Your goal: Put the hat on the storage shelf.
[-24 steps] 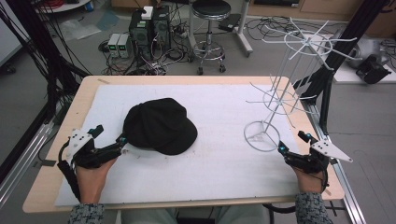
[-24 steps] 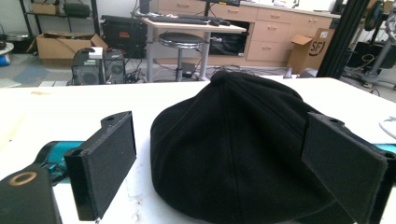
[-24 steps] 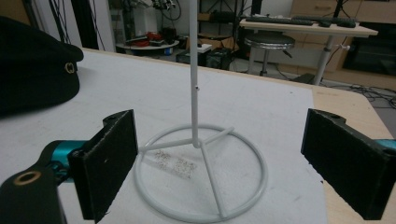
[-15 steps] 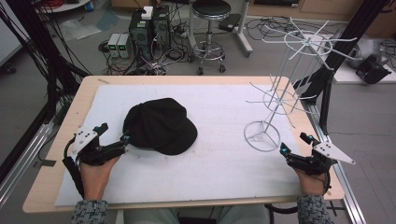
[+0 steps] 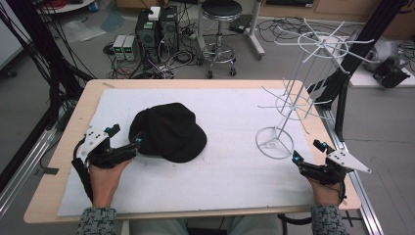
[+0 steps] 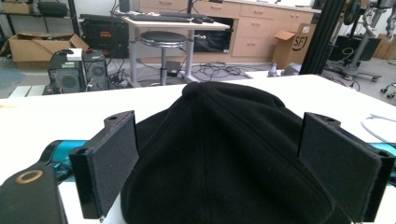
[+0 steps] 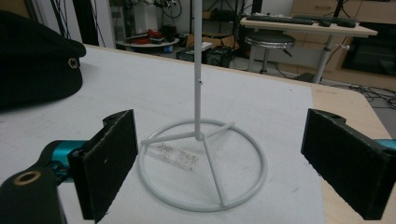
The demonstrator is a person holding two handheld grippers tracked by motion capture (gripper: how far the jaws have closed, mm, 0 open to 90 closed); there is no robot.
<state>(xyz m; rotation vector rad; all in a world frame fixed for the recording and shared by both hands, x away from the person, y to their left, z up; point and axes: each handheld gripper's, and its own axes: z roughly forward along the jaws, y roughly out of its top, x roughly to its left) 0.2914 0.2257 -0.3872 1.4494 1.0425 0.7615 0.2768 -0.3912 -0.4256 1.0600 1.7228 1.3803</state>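
since the earlier frames the left gripper (image 5: 128, 142) has been brought forward and rightward to the edge of the black cap (image 5: 169, 131), while the right gripper (image 5: 307, 152) has been kept near the table's right edge. one cap is counted, lying crown up on the white mat (image 5: 230, 122) at the left of the middle. in the left gripper view the cap (image 6: 224, 154) is seen between the two spread pads (image 6: 109, 163), which are not pressed on it, so that gripper is released. one white wire stand (image 5: 288, 105) is seen upright at the right, its ring base (image 7: 203, 163) lying on the mat ahead of the right gripper's widely parted, empty jaws. two grippers are counted, one in each hand.
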